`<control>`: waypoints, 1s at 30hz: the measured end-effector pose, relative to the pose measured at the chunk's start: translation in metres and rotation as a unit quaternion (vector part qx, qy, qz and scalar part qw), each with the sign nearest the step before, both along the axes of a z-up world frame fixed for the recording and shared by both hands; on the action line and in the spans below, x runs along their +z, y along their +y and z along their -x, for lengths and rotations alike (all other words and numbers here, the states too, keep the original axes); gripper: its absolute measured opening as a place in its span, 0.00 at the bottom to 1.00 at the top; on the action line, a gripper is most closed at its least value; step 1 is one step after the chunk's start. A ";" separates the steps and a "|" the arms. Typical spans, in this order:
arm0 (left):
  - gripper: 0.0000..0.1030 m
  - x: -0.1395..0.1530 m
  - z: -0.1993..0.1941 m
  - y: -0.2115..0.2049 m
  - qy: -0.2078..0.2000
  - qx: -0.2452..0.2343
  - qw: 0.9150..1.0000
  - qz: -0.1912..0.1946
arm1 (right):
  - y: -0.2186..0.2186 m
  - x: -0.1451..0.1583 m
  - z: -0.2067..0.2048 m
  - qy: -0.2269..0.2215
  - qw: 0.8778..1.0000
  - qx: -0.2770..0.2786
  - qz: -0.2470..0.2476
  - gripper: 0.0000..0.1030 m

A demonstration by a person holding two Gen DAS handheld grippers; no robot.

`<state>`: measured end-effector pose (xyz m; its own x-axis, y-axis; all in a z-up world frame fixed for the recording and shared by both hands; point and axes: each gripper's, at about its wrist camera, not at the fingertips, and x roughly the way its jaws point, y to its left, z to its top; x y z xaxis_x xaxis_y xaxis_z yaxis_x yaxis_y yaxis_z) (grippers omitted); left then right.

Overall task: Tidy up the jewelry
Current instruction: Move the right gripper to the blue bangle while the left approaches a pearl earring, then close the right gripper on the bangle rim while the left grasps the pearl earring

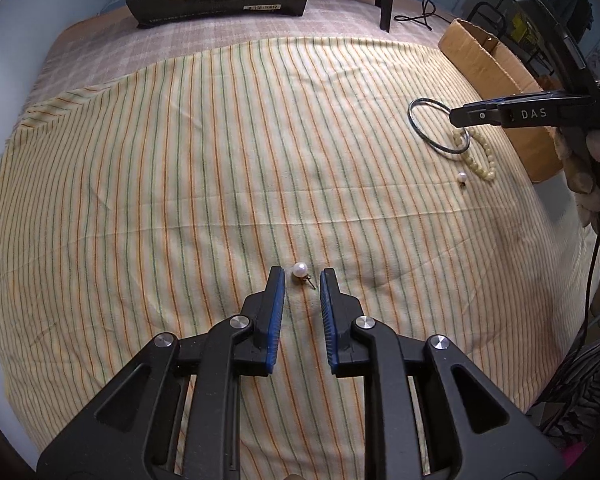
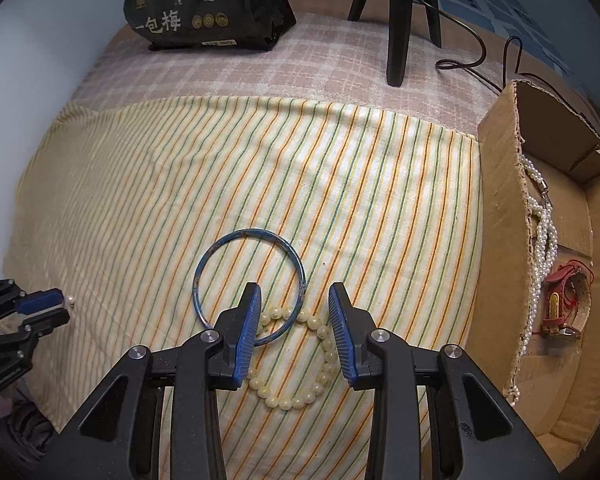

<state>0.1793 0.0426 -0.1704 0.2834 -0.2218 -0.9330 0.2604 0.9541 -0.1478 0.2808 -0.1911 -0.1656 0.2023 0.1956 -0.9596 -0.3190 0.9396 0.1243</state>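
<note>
Striped cloth (image 1: 179, 160) over bed. My left gripper (image 1: 302, 276) spread, stud (image 1: 300, 270) between tips, mid-cloth near front edge. Right gripper (image 2: 294, 294) spread over bangle (image 2: 248, 280) and beads (image 2: 295, 360), by box (image 2: 496, 200) at right edge. Risks: stud rolling off pads; bangle snagging beads, dragging both.

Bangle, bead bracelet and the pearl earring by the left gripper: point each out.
Bangle (image 2: 235, 237): right wrist view, far arc of the blue ring.
Bead bracelet (image 2: 287, 403): right wrist view, a bead on its near curve.
Pearl earring (image 1: 300, 269): left wrist view, the white pearl.
</note>
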 end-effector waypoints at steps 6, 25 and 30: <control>0.16 -0.010 -0.003 0.001 0.006 0.002 1.000 -0.003 | 0.003 -0.009 -0.008 0.011 1.000 -0.006 -0.001 0.25; 0.07 -0.012 -0.001 -0.008 -0.012 -0.011 1.000 -0.023 | 0.011 -0.012 -0.006 -0.009 1.000 -0.006 0.008 0.03; 0.07 -0.004 0.003 -0.007 -0.018 -0.006 1.000 -0.024 | 0.011 0.002 0.005 -0.026 1.000 -0.007 -0.002 0.03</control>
